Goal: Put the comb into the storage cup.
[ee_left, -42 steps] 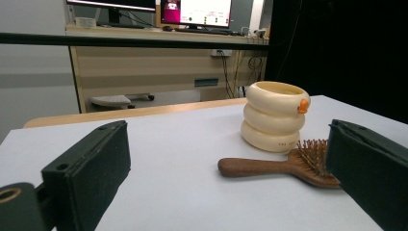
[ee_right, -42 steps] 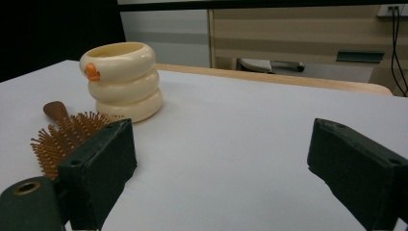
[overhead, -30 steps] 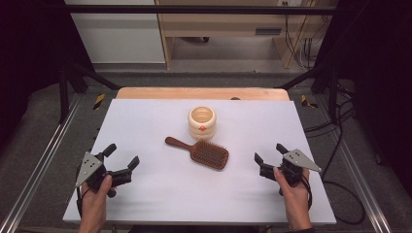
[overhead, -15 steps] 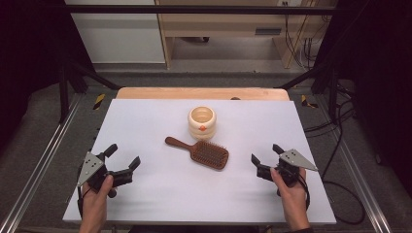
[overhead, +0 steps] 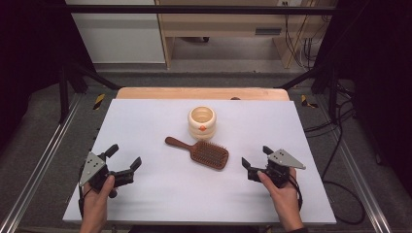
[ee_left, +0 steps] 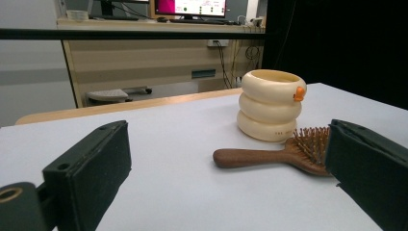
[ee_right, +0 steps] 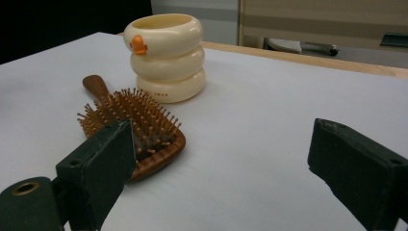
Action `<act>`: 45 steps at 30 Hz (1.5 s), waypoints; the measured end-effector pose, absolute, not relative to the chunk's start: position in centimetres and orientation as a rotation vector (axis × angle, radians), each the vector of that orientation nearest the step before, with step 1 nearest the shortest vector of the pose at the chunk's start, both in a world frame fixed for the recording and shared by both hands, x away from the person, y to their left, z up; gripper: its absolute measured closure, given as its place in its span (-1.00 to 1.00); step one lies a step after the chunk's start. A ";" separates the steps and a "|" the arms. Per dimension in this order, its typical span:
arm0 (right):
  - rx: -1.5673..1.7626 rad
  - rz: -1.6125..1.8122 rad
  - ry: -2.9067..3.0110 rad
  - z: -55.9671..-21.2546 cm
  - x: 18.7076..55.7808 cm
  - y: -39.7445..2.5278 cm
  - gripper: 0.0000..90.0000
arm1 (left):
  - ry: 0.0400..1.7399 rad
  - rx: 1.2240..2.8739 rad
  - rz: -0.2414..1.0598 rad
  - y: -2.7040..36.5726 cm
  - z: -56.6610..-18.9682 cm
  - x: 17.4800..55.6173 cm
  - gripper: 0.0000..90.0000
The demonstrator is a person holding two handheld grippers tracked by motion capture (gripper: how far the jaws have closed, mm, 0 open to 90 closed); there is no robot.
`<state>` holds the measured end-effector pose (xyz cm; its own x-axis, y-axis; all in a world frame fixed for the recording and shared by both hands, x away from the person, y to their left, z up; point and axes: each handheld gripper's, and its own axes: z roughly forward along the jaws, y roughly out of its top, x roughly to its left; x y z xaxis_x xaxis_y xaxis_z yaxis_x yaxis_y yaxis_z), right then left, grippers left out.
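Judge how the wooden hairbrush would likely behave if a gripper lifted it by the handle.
The hairbrush looks like rigid wood, so it should stay stiff. Its broad bristled head probably outweighs the slim handle, so it may droop head-down. The smooth, rounded handle could twist between flat jaws.

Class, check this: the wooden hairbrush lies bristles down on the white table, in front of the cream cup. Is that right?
Not quite. The hairbrush lies bristles up, as the right gripper view shows. It does lie on the table, in front of the cup.
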<state>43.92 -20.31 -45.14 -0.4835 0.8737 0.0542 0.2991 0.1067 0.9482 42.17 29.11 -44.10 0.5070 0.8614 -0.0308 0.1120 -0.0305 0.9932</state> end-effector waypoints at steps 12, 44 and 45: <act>1.111 1.347 1.945 -45.3 43.9 -18.3 -0.10 | 0.885 1.514 0.754 28.9 -44.2 42.2 -0.94; 1.103 1.244 2.144 -45.3 49.9 -12.1 1.00 | 0.886 1.539 0.768 28.7 -44.3 42.0 -0.94; 1.103 1.244 2.144 -45.3 49.9 -12.1 1.00 | 0.886 1.539 0.768 28.7 -44.3 42.0 -0.94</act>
